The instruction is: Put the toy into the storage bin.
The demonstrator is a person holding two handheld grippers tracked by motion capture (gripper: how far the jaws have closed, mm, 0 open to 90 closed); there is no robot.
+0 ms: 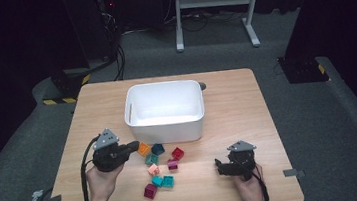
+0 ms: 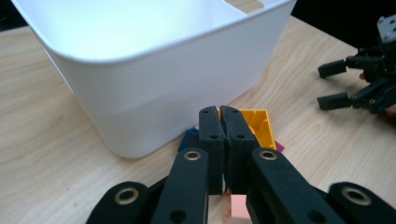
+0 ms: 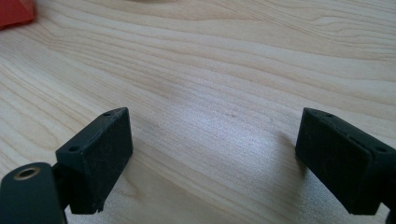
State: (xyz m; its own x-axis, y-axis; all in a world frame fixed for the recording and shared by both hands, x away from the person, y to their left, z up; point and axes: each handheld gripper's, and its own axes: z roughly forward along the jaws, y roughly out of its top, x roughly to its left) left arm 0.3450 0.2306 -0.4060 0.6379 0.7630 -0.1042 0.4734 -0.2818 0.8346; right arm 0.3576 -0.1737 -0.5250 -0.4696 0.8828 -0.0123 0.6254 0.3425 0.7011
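In the high view the left gripper [image 1: 133,146] sits left of centre in the frame, held in the person's left hand [image 1: 101,181], with its jaws pointing right toward the orange block [image 1: 143,149]. In the left gripper view the jaws are pressed together, and the orange block [image 2: 258,127] shows just behind their tips. It looks as if the tips pinch a wall of that block, though the jaws hide the contact itself.

The white bin [image 1: 165,111] stands at the centre of the frame on the wooden table [image 1: 101,98], just above the block. In the left gripper view its wall [image 2: 154,88] fills the upper left.

Below the bin lies a loose cluster of small blocks: a dark blue block [image 1: 158,148], a red block [image 1: 177,153], a pink block [image 1: 153,170], a magenta block [image 1: 150,191] and some teal ones, all near one another in the lower middle of the frame.

The right gripper [image 1: 220,166] rests at the lower right of the high view in the person's right hand [image 1: 248,186], well apart from the blocks. In the right gripper view its jaws stand wide apart over bare table [image 3: 210,93], nothing between them.
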